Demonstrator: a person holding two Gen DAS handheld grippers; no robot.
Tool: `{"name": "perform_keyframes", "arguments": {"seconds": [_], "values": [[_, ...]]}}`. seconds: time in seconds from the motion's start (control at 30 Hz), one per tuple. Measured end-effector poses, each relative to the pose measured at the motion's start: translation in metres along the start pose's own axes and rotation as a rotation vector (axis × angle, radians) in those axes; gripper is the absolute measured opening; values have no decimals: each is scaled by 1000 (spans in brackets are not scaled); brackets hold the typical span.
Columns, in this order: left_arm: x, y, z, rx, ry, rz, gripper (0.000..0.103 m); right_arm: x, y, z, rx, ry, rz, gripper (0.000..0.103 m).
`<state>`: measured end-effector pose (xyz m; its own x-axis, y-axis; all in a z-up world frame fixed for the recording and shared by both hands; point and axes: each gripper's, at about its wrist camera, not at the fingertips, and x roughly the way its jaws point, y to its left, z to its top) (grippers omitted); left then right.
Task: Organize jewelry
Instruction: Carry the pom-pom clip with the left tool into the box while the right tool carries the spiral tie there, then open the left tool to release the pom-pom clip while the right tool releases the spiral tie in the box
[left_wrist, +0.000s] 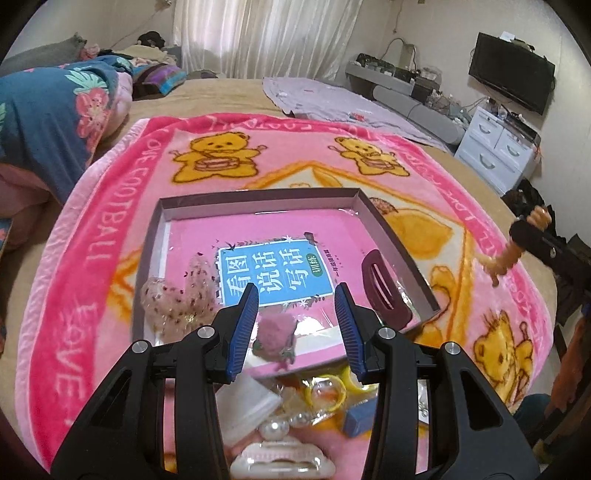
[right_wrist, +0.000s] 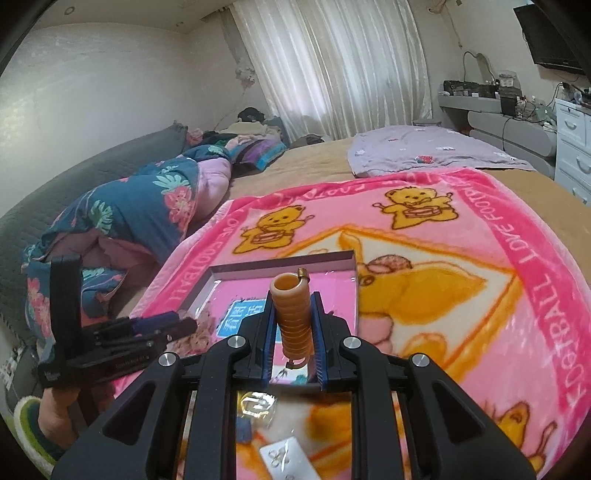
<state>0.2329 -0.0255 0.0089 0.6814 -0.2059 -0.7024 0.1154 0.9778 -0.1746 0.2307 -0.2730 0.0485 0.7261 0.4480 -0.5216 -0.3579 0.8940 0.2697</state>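
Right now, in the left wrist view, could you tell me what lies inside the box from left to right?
Left to right inside the shallow box: sheer speckled bow → fuzzy pink hair tie, between the open left gripper fingers → maroon hair claw. The right gripper is off to the right, holding the amber coil tie.

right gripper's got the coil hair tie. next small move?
Probably carry it forward over the tray and lower before opening. The right gripper is shut on the coil tie, held short of the tray's near edge; the left gripper is open and empty.
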Motion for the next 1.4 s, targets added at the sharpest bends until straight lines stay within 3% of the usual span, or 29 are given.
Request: {"name": "perform_keyframes", "arguments": {"seconds": [0.33,0.67,0.97,1.07,1.17,1.3,1.4], "values": [[33,15,-7,-10,67,25,35,74,-17,-2,24,177,-51,17],[48,21,-11,-11,102,46,35,122,-26,-9,42,290,-81,17],[53,20,-13,-10,113,47,35,127,-33,-16,99,274,-56,21],[52,20,-13,-12,110,45,35,121,-34,-14,118,248,-48,42],[50,19,-14,-8,107,43,35,114,-32,-14,111,228,-45,48],[48,18,-15,-8,106,40,35,102,-30,-15,113,193,-44,72],[48,17,-15,-14,107,40,38,91,-29,-13,114,171,-37,79]]}}
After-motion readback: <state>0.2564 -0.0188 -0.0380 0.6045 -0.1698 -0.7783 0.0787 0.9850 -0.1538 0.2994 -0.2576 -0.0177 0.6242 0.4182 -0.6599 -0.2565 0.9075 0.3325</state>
